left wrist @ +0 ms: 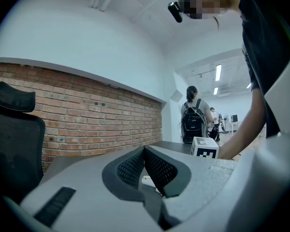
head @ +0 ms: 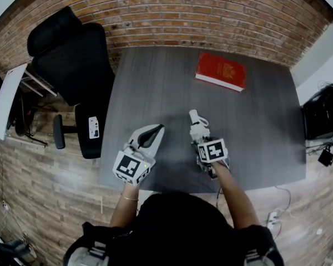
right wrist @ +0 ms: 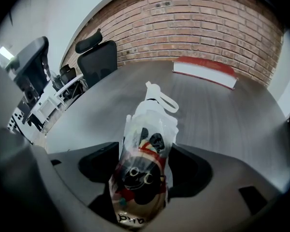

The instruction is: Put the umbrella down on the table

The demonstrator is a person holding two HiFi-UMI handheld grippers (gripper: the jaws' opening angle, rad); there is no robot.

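Observation:
A folded umbrella (head: pixel 197 124) in a clear sleeve with a cartoon print lies between the jaws of my right gripper (head: pixel 199 135). Its white strap end points away from me and rests low on the dark grey table (head: pixel 155 76). In the right gripper view the umbrella (right wrist: pixel 146 153) fills the gap of the right gripper (right wrist: pixel 146 164), whose jaws stand wide with the pads beside its sides rather than pressing. My left gripper (head: pixel 156 128) hovers at the table's near left, shut and empty; its jaws meet in the left gripper view (left wrist: pixel 145 151).
A red book (head: pixel 221 71) lies at the table's far right. A black office chair (head: pixel 72 60) stands off the table's left edge, against the brick wall. Cables and a dark bag (head: pixel 324 126) lie on the floor at the right. A person with a backpack (left wrist: pixel 193 117) stands far off.

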